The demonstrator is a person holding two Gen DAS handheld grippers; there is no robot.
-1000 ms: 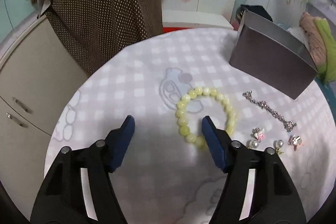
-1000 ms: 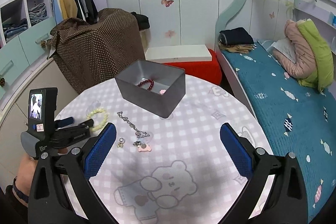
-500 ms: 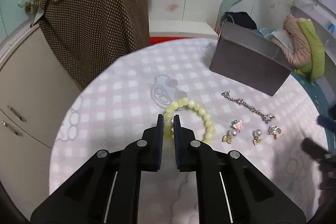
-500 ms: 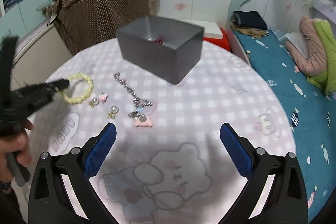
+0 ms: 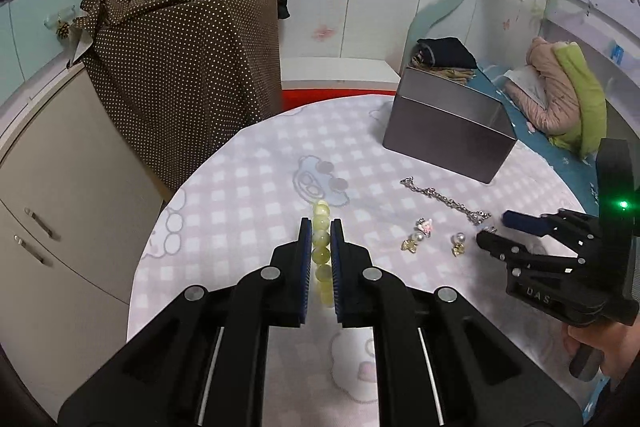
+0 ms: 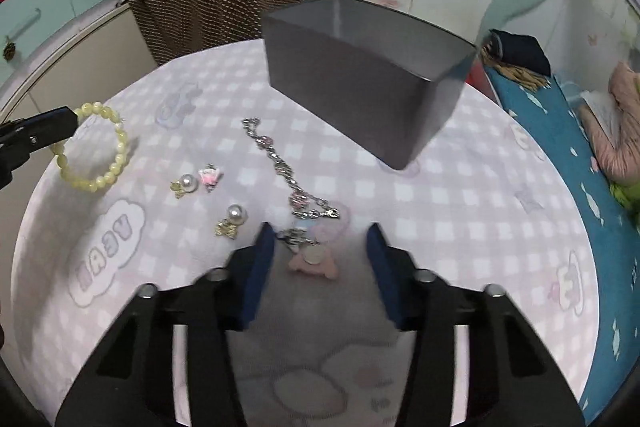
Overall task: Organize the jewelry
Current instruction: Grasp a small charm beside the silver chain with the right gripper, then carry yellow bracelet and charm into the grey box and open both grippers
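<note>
My left gripper is shut on a yellow-green bead bracelet and holds it just above the table; the bracelet hangs as a loop from the left gripper. My right gripper is low over a pink charm at the end of a silver chain. Its jaws are closing, the charm lies between them, and the pads stand clear of it. From the left wrist, the right gripper sits by the chain. Two pearl earrings lie loose. The grey box stands behind.
The round table wears a pink checked cloth. A small pink piece lies by the earrings. A brown dotted cover and a cabinet stand left, a bed right. A hand holds the right gripper.
The left gripper shut on the bead bracelet and lifted it off the cloth. The right gripper came down toward the pink charm and its jaws narrowed around it.
</note>
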